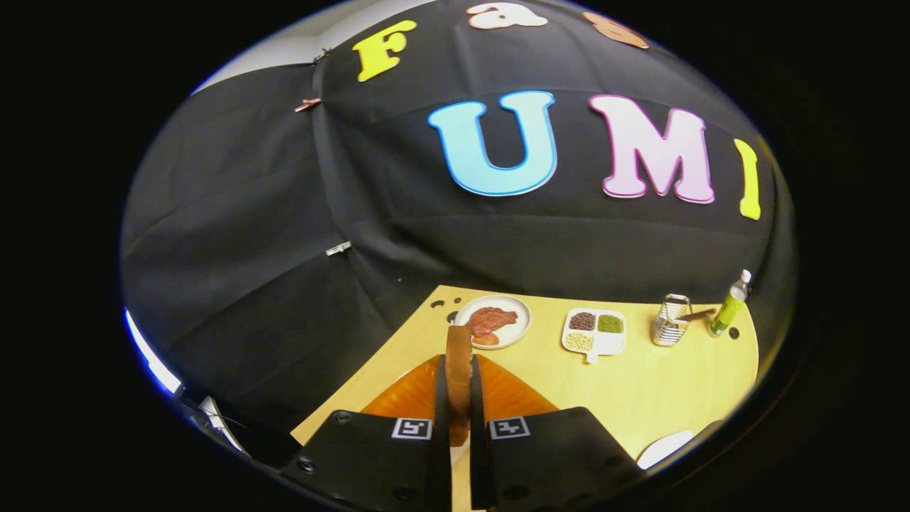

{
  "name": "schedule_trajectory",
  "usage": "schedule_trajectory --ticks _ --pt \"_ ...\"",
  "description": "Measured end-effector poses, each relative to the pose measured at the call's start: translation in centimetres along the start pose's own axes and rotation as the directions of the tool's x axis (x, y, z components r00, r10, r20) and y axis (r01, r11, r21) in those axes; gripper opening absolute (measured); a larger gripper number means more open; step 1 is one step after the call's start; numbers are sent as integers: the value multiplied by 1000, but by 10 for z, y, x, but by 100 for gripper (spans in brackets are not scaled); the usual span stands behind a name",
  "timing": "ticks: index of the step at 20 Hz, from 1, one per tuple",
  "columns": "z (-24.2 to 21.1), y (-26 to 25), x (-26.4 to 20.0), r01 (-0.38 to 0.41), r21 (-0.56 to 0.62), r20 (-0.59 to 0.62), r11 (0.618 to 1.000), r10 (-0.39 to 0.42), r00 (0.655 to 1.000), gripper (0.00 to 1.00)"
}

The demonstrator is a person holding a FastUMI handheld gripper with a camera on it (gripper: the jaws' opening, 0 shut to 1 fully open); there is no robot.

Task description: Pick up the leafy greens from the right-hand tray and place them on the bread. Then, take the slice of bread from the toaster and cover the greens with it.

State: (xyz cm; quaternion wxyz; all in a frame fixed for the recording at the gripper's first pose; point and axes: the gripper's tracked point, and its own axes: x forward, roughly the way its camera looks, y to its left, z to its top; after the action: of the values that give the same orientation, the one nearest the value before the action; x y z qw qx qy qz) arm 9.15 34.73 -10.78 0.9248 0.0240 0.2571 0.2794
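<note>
A pale wooden worktop [640,384] stretches ahead of the gripper [459,398], with the booth's black cloth wall rising straight behind its far edge. The left edge of the worktop runs diagonally back toward the wall, with dark cloth beyond it. To the right of the jaws lies a broad bare stretch of wood, giving open room on that side.

The jaws are nearly closed and press on a slice of bread [458,370], one finger on each flat face. The slice stands upright on edge, its browned crust reaching up past the fingertips. Beneath and just beyond the jaws sits an orange tray [512,395], spreading out to both sides of the fingers.

Along the far edge, from left to right: a round white plate [517,318] holding a reddish-brown heap of food [489,321], just beyond the top of the bread; a white divided dish [596,346] with separate compartments of dark brown, green and pale yellow grains, plus one compartment whose contents cannot be made out; a small wire rack [670,323]; and a green bottle with a white cap [730,304], standing near the right-hand corner. The rim of another white plate [665,448] shows at the near right, well apart from the jaws.
</note>
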Motion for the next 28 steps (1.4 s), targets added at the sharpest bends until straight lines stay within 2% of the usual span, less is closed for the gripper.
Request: schedule_trajectory --ticks 5,13,21,25,28 --pt "-54 -58 -10 74 71 -62 995 -70 996 15" --pt "-145 -101 -8 114 190 -191 975 -77 979 15" --pt "-200 -127 -10 145 251 -277 957 -72 958 15" --pt "-208 -154 -13 213 281 -288 936 -129 949 15" --pt "-223 -173 -21 260 285 -326 923 -162 931 22"
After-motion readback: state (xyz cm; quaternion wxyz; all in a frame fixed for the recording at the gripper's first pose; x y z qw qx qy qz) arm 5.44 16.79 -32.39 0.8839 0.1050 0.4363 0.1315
